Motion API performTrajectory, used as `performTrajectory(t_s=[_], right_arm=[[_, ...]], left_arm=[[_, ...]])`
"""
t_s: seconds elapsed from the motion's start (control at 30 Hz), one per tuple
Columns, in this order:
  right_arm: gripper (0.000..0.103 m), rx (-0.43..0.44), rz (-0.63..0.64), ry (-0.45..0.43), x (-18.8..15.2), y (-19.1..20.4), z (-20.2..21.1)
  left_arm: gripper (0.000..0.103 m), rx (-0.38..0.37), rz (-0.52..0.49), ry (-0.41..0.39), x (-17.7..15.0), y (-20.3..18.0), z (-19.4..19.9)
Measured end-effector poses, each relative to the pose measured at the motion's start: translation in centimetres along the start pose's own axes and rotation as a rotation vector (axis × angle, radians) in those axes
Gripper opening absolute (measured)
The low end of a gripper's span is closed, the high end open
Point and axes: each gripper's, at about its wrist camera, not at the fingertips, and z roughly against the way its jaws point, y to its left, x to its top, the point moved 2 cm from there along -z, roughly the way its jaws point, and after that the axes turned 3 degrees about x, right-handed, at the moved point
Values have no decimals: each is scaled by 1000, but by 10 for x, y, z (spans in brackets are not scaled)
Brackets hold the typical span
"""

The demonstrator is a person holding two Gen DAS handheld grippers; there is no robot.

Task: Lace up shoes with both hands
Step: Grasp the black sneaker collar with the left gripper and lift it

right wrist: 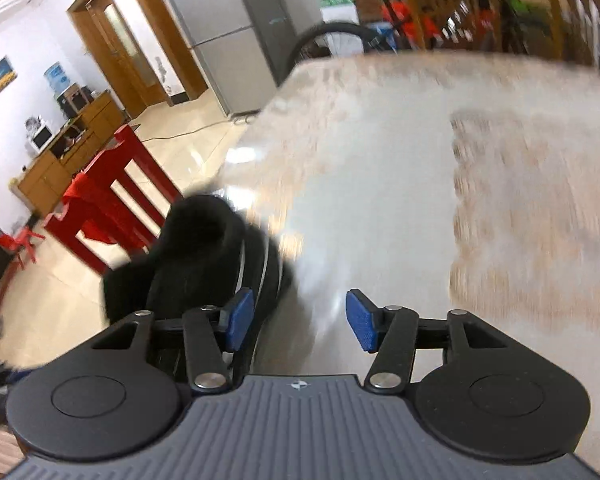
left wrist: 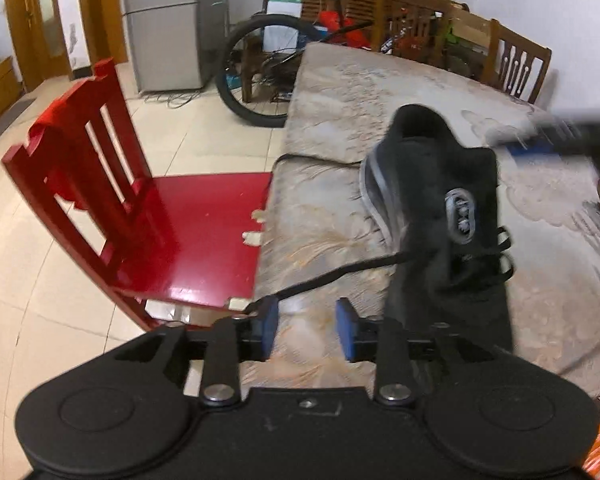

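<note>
Lying on the table (left wrist: pixel 340 92), the black shoe (left wrist: pixel 432 184) sits ahead and to the right of the left gripper (left wrist: pixel 307 326), whose jaws stand apart around nothing; a black lace (left wrist: pixel 340 274) runs past the left pad's tip. The right gripper (right wrist: pixel 300 318) is spread wide and empty, the shoe just beyond its left pad.

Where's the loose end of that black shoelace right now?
In the left wrist view, the black shoelace trails from the black shoe on the table toward the left tongs, ending beside their left pad, near the red chair.
</note>
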Motion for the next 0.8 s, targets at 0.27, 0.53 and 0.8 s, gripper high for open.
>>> performTrajectory(t_s=[0.27,0.53,0.8], right_arm=[[57,300,675,352,86,129,-128],[2,204,1019,596,32,191,-231],[2,12,826,368,69,107,-197]], left_arm=[[39,10,109,-1,5,-21,-11],[44,68,216,10,-3,-24,0],[46,59,180,-27,6,-28,7]])
